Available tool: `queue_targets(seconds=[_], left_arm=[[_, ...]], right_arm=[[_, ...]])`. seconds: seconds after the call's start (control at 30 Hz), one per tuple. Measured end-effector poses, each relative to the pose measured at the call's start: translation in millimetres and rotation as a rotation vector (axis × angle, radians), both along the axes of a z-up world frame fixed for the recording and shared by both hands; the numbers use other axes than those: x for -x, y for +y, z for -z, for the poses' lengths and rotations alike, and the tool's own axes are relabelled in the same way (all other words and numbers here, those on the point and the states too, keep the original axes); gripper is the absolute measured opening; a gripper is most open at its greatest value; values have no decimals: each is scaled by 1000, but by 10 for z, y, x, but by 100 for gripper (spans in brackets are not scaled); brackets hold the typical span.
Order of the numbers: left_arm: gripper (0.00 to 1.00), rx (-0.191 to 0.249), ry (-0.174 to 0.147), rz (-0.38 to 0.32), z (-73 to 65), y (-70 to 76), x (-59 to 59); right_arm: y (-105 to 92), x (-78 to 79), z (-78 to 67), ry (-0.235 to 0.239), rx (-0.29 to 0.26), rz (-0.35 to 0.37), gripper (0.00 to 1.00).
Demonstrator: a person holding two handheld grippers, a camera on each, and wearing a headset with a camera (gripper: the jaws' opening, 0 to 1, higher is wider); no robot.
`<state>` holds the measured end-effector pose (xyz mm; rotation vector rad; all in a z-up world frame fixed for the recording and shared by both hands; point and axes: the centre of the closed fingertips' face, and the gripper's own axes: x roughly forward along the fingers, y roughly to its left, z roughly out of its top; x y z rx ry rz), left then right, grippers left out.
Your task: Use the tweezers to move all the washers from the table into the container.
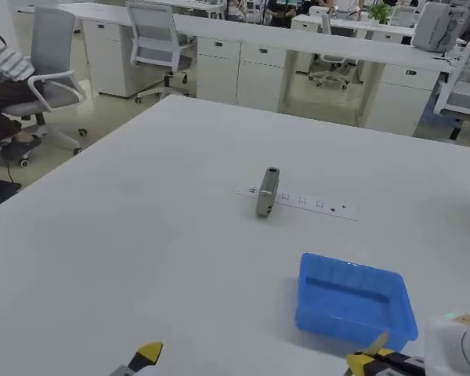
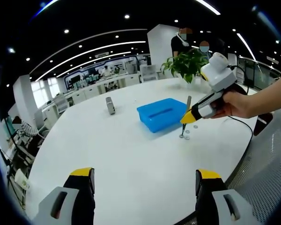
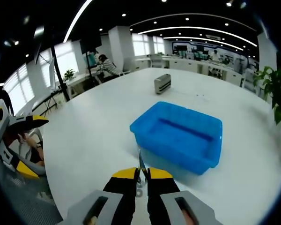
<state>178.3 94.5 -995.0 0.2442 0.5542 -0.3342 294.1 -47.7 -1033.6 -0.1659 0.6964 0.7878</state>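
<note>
Right gripper [image 3: 140, 174]: jaws closed on the tweezers [image 3: 140, 162], which are clamped between the yellow pads and point forward and down at the table [image 1: 141, 235]. In the left gripper view a hand holds this gripper [image 2: 195, 115] with the tweezer tips on or just above the washers [image 2: 184, 137]; contact cannot be told.

Left gripper [image 2: 144, 180]: jaws wide apart, holding nothing, low over the near edge of the table and well apart from the work.

Washers: a small cluster lying flat on the tabletop just beside the near wall of the blue container [image 2: 161, 114]. The count is too small to read.

Handling, as judged: small, thin, stiff and light, probably metal and slippery. Lying flat, they give the tips little edge to grip. Best taken one at a time, with one tip through the hole and the other on the outer rim, or across the rim once an edge is tipped up. A light pinch should do, since a hard squeeze could flick one away.

Blue container: open-topped plastic tray, with no washers visible inside.

Further out: grey block-shaped device [image 1: 267, 192] beside a recessed power strip [image 1: 305, 202]; potted plant [image 2: 187, 63].
</note>
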Motion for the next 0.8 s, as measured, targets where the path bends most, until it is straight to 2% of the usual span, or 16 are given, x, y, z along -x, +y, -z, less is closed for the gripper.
queue_targets(seconds=[0.2,0.27,0.4,0.63,0.8], left_arm=[[91,-5,4,0,9,4,0],[91,-4,4,-2,8,8,-2],[90,-10,12,-3,25,14,5],[90,1,4,-12,6,24,2],[91,4,2,-21,-1,36,1]], right_arm=[[15,-1,0,-5,-9,1,3],[11,10,5,-30,20,-22,3],[8,23,13,-40,48,-47,2],[2,23,13,-31,61,-52,2],[4,-27,8,-3,41,-31,1]])
